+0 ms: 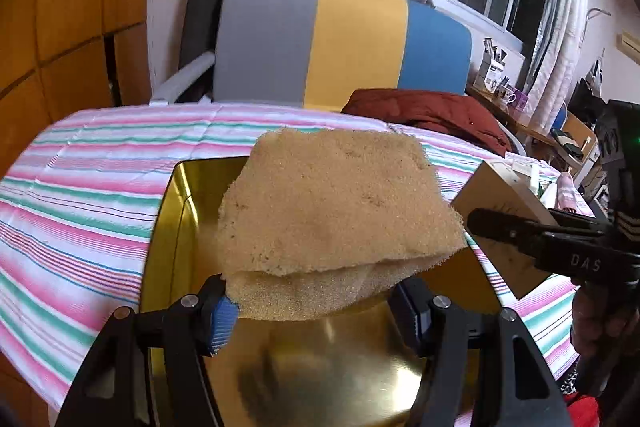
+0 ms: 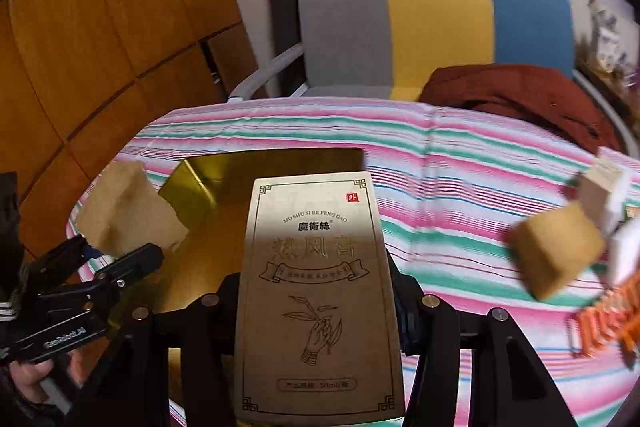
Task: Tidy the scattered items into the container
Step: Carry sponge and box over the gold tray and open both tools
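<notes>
My left gripper (image 1: 312, 311) is shut on a folded tan sponge (image 1: 336, 211), held above the gold tin container (image 1: 168, 227) on the striped cloth. In the right wrist view the same sponge (image 2: 128, 215) and left gripper (image 2: 120, 259) show at the left, over the tin's (image 2: 200, 167) near-left corner. My right gripper (image 2: 320, 311) is shut on a tall kraft box (image 2: 316, 291) printed with a hand and sprig, which hangs over the tin. That box (image 1: 500, 219) and the right gripper (image 1: 532, 231) appear at the right in the left wrist view.
A tan block (image 2: 560, 251), a white block (image 2: 604, 195) and an orange comb-like item (image 2: 608, 319) lie blurred on the striped tablecloth (image 2: 460, 167) to the right. A grey, yellow and blue chair (image 1: 344, 39) with a red garment (image 1: 432, 115) stands behind the table.
</notes>
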`<control>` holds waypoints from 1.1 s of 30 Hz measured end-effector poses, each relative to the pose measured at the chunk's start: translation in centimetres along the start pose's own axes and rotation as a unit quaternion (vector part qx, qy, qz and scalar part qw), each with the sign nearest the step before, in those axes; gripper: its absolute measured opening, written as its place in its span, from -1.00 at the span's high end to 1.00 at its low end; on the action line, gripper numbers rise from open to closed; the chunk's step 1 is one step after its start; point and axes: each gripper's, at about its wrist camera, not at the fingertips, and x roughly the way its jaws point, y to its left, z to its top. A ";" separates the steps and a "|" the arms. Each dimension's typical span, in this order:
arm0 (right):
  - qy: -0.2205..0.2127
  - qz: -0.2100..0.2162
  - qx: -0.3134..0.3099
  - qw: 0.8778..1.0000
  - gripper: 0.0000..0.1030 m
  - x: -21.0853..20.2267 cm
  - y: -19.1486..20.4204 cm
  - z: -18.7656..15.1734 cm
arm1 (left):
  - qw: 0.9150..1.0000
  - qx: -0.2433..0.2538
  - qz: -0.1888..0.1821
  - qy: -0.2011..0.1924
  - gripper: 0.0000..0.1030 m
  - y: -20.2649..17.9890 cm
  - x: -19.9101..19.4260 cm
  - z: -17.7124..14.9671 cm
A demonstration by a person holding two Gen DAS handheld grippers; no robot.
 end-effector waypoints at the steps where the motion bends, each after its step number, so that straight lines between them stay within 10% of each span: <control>1: 0.009 0.004 0.001 1.000 -0.05 0.9 0.4 0.5 | 1.000 -0.001 0.001 0.010 -0.28 0.7 0.6 0.3; 17: 0.091 -0.013 0.004 0.996 -0.21 12.9 2.4 6.5 | 0.993 -0.036 0.037 0.101 -0.43 5.3 8.4 3.9; 33: 0.007 0.024 0.059 0.998 -0.36 5.9 -1.2 3.7 | 0.998 -0.030 0.047 0.009 -0.44 4.2 4.2 4.2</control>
